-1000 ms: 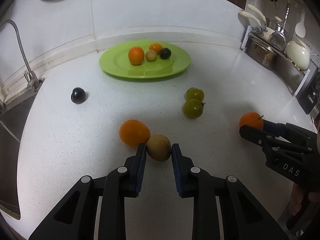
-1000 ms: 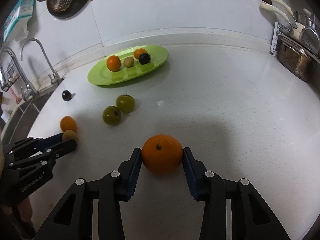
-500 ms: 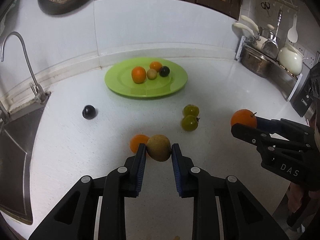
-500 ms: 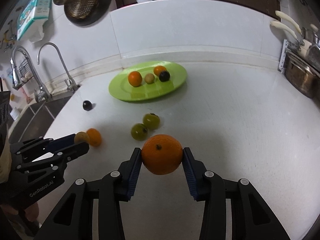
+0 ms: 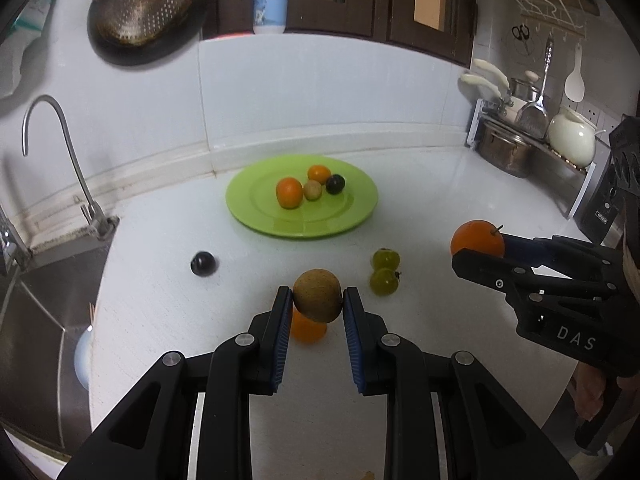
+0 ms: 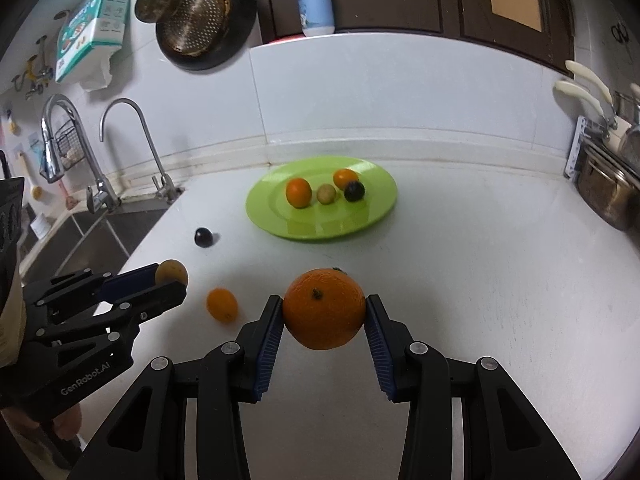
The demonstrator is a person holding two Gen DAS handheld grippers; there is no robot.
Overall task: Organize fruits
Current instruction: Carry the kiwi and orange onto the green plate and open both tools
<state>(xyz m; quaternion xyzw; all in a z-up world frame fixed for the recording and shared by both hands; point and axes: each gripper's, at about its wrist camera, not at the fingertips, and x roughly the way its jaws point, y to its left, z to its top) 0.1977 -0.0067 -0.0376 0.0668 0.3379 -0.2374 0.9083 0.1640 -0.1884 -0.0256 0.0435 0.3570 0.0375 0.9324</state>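
My left gripper (image 5: 317, 298) is shut on a brown kiwi (image 5: 318, 295) and holds it above the white counter. My right gripper (image 6: 324, 312) is shut on a large orange (image 6: 324, 314), also lifted. The green plate (image 5: 256, 204) at the back holds two small oranges, a small brown fruit and a dark plum (image 5: 335, 184). On the counter lie a small orange (image 6: 222, 305), a dark plum (image 5: 203, 264) and two green fruits (image 5: 385, 276). The right gripper also shows in the left wrist view (image 5: 478, 248), and the left gripper in the right wrist view (image 6: 170, 280).
A sink (image 5: 36, 320) with taps lies at the left edge of the counter. A rack with a steel pot (image 5: 506, 148) and a white kettle stands at the back right. A colander hangs on the wall.
Both grippers have risen from the counter with their fruit. The kiwi has left the small orange's side; the small orange stays on the counter.
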